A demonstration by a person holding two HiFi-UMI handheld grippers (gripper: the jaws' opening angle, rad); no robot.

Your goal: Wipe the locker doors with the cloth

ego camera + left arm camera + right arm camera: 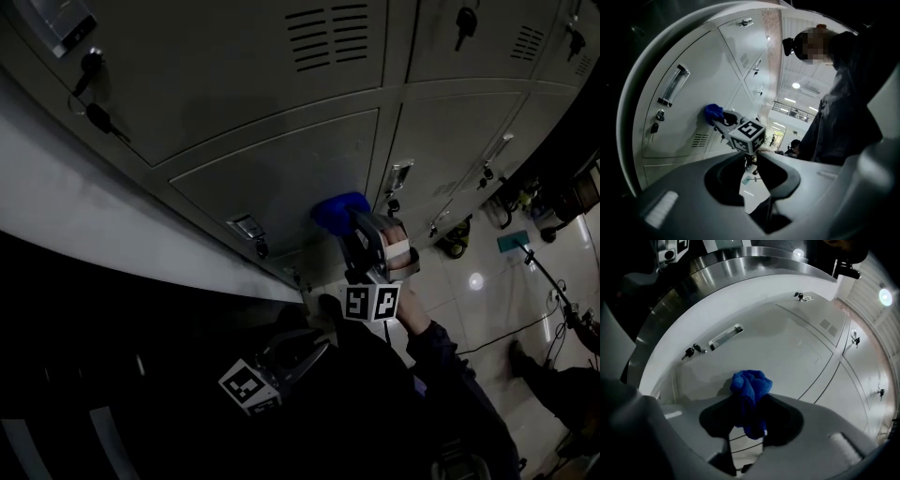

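Pressing the bunched blue cloth against a locker door looks to be the step in hand. The right gripper has its jaws clamped on the cloth's lower half, so a rounded wad stands proud of the tips. That wad meets the panel just below the label holder and the lock with its key. The light is poor, and the darker patch around the wad may be shadow or damp; I cannot tell which.

The left gripper hangs low and back near the person's body. Its jaws are drawn together with nothing between them, and it points toward the working gripper.

To wipe well, the wad rather than the jaw tips should bear on the door, or hard plastic will scrape the paint. Even pressure and overlapping strokes across the flat panel would suit, working out to the seams between doors. Near the key and label holder the stroke should slow and curve around them, since loose folds could snag there. The grip needs to be firm enough that the cloth does not drag out of the jaws.
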